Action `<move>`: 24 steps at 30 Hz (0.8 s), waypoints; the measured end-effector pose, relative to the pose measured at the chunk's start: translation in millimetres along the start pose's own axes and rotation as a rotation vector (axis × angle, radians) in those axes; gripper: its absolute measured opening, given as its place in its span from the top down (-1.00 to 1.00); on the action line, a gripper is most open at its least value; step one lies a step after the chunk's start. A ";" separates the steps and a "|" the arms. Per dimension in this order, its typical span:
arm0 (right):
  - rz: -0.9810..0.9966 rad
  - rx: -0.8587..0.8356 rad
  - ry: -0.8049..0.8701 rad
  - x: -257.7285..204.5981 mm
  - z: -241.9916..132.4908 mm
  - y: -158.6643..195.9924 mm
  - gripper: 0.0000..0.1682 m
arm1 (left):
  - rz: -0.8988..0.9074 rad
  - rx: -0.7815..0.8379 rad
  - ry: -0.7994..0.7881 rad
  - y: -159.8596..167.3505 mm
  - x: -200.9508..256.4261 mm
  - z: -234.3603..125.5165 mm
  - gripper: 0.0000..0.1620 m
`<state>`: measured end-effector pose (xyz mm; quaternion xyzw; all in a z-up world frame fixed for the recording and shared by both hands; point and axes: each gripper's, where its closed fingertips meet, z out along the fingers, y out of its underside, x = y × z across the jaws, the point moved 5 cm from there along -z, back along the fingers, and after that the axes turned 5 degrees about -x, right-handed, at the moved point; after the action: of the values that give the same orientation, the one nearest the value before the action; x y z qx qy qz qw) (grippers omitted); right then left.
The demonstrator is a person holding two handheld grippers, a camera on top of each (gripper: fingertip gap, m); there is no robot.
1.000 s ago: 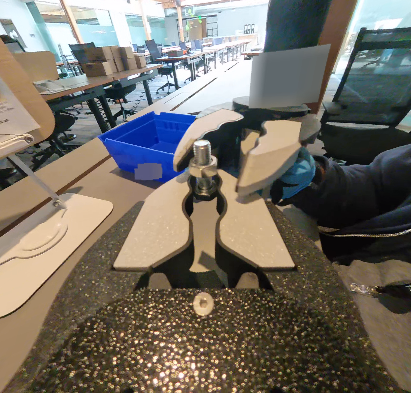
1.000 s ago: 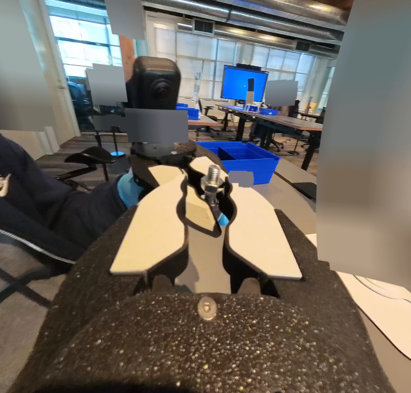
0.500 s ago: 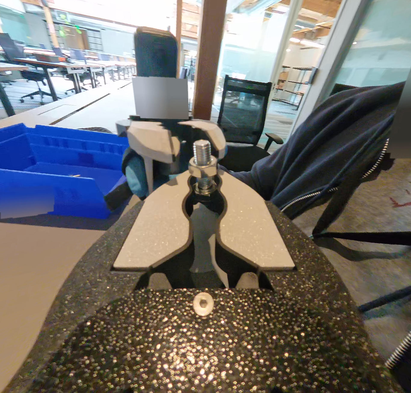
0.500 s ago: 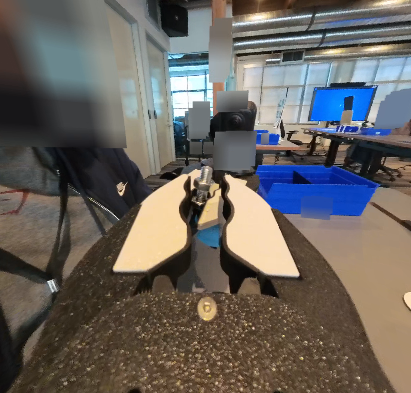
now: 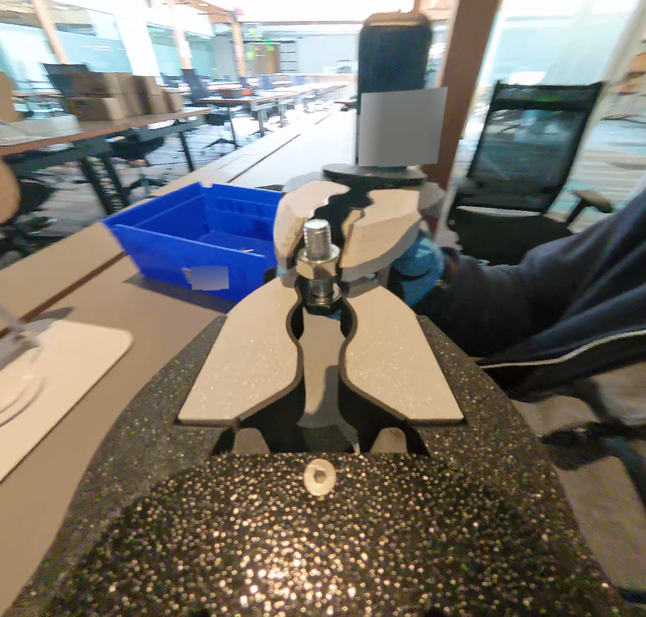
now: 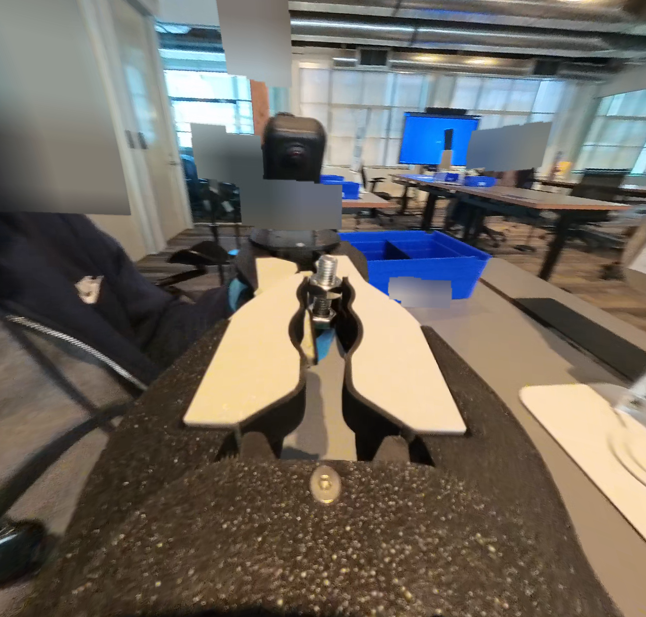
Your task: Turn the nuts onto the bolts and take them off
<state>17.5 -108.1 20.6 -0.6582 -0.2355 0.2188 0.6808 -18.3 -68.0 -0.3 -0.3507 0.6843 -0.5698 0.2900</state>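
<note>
The left tongs (image 5: 318, 303) clamp the bolt (image 5: 317, 237) by its head, upright. The right tongs (image 6: 323, 287) close on the nut (image 6: 322, 283) — likely so only it turns.

Right gripper (image 6: 327, 286) closed on nut (image 6: 324, 283), tips pinching its flats. Bolt (image 6: 325, 287) upright – threaded end above nut, head below betw tips of left gripper (image 6: 314, 320), facing it. Blue bin (image 6: 424, 263) behind on grey table (image 6: 472, 338). Dark sleeve (image 6: 87, 286) at left.
</note>
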 end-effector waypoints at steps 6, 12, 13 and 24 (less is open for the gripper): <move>-0.035 -0.011 -0.031 -7.5 3.6 -1.1 0.51 | 0.006 0.019 0.002 -2.0 0.5 -1.5 0.81; 0.043 0.092 -0.200 -11.2 -9.8 -9.0 0.57 | -0.071 0.070 0.258 -5.6 17.9 -3.9 0.81; 0.053 0.103 -0.224 -11.8 -11.4 -9.6 0.59 | -0.077 0.077 0.290 -6.2 20.9 -3.9 0.81; 0.057 0.070 -0.336 -24.4 -5.2 -4.1 0.78 | -0.065 0.051 0.412 -4.3 35.2 -3.1 0.81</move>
<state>1.3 -127.2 23.8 -0.5946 -0.3192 0.3531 0.6480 -40.8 -95.1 4.6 -0.2414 0.7029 -0.6556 0.1340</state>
